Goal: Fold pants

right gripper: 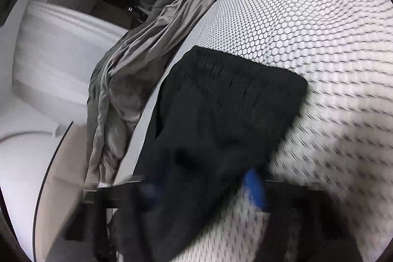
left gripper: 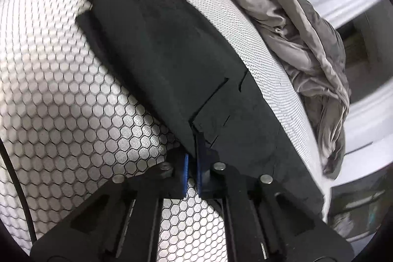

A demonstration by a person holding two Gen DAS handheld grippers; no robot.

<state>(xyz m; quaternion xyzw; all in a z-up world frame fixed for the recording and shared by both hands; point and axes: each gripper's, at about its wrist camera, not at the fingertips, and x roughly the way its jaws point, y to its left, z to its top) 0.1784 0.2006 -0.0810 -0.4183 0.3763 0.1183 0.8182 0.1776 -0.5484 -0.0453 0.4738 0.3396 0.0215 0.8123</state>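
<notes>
The black pants (left gripper: 172, 60) lie folded lengthwise on the white honeycomb-patterned bed surface (left gripper: 61, 90), running from near my left gripper to the far end. My left gripper (left gripper: 192, 139) is shut on the near edge of the pants, its blue pads pressed close together with cloth between them. In the right wrist view the pants (right gripper: 221, 104) lie ahead with the elastic waistband at the far end. My right gripper (right gripper: 203, 188) is motion-blurred; its blue fingers (right gripper: 255, 186) stand wide apart over the near end of the pants, open.
A crumpled grey garment (left gripper: 294, 23) lies along the edge of the bed, also seen in the right wrist view (right gripper: 137, 60). Beyond it are white furniture (right gripper: 56, 46) and a dark gap. The honeycomb surface (right gripper: 307, 16) stretches to the far side.
</notes>
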